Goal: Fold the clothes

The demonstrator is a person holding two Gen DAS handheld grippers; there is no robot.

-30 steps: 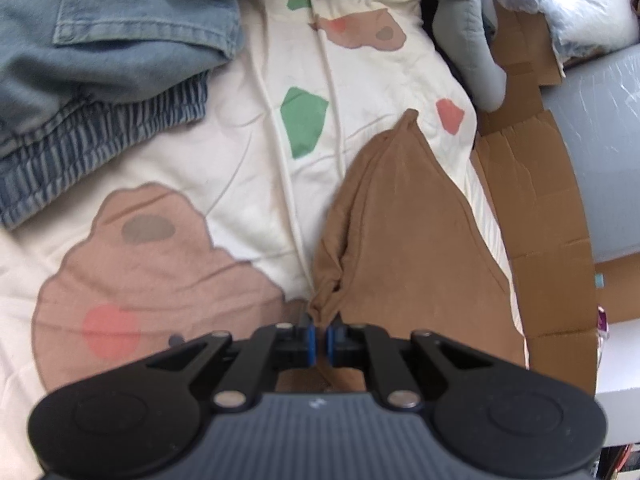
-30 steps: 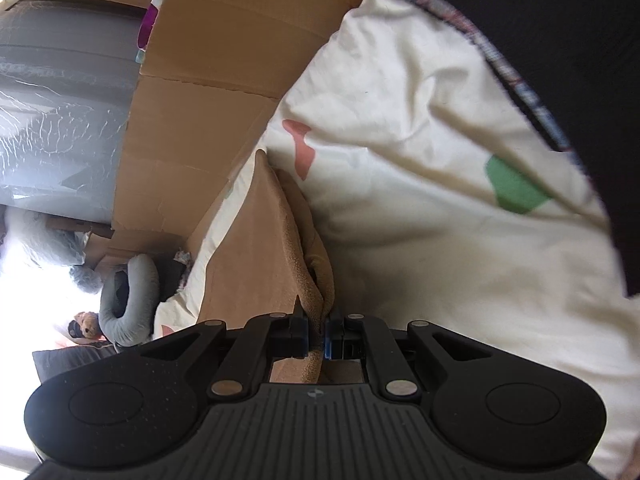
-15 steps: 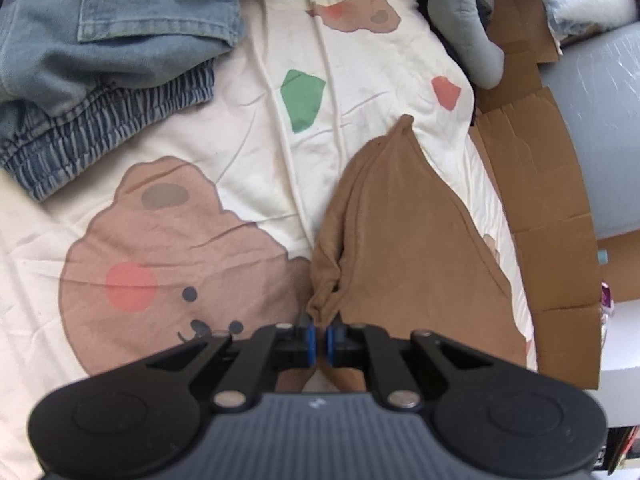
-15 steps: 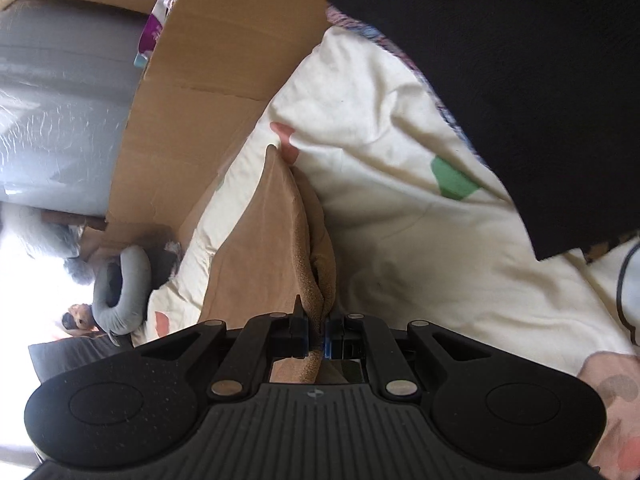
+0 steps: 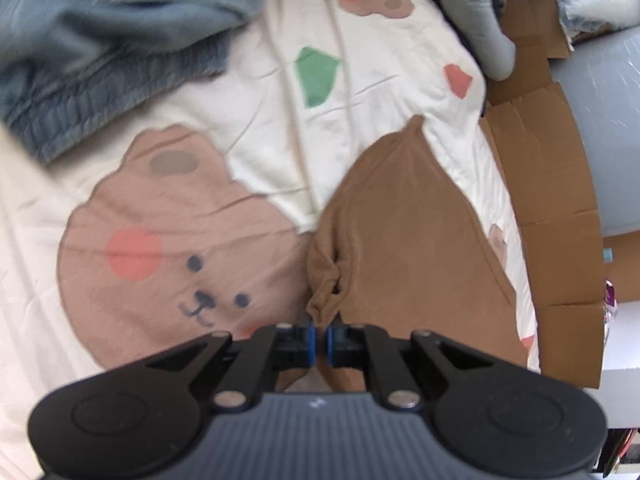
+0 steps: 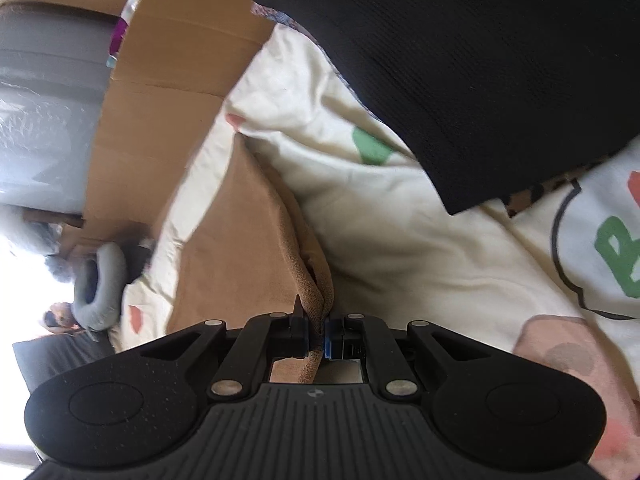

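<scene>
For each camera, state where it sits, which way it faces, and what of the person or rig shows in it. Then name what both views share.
Left wrist: sits on the left gripper, facing down along its fingers at the brown garment on the bear-print bedsheet, blue denim clothes beyond; only the gripper shows.
Right wrist: sits on the right gripper, facing along the garment's edge toward cardboard; a black-clothed part of the person shows above.
Shared: the brown garment, pinched by both grippers, the bedsheet and the cardboard.
</scene>
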